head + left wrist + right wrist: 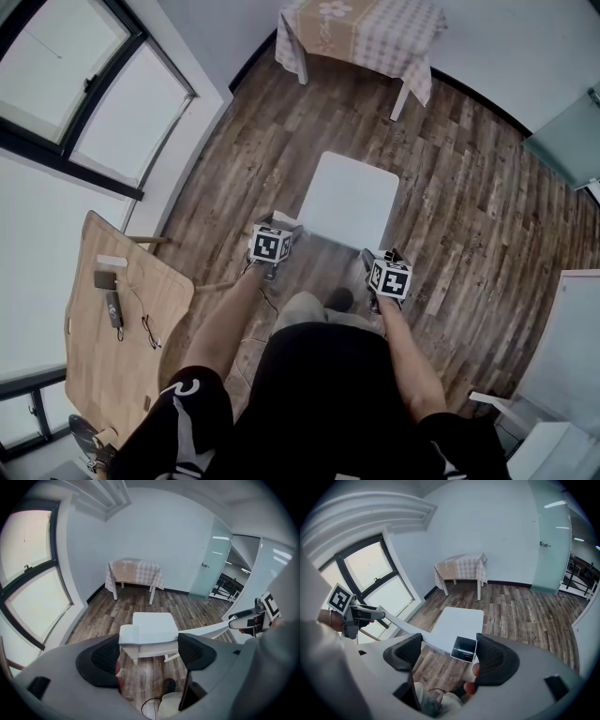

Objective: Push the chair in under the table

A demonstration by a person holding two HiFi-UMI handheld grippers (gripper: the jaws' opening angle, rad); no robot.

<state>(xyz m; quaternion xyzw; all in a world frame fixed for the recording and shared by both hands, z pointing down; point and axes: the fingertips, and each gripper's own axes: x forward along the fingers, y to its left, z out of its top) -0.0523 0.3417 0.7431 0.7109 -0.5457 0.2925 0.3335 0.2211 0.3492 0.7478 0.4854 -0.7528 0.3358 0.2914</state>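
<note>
A white chair [349, 199] stands on the wood floor, its seat facing a table with a checked cloth [361, 33] by the far wall, well apart from it. My left gripper [283, 226] is at the left end of the chair's back rail, my right gripper [371, 256] at the right end. In the left gripper view, the rail's left corner [130, 634] lies between the wide-apart jaws of my left gripper [149, 651], close to the left pad. In the right gripper view, the rail's hollow end [464, 648] sits between the spread jaws of my right gripper [449, 651], beside the right pad.
A wooden desk [122, 319] with small devices stands at the left under a large window [84, 84]. White furniture [572, 356] lines the right side, and a frosted glass door [211, 559] is in the far wall. The person's shoe [339, 298] and a cable lie behind the chair.
</note>
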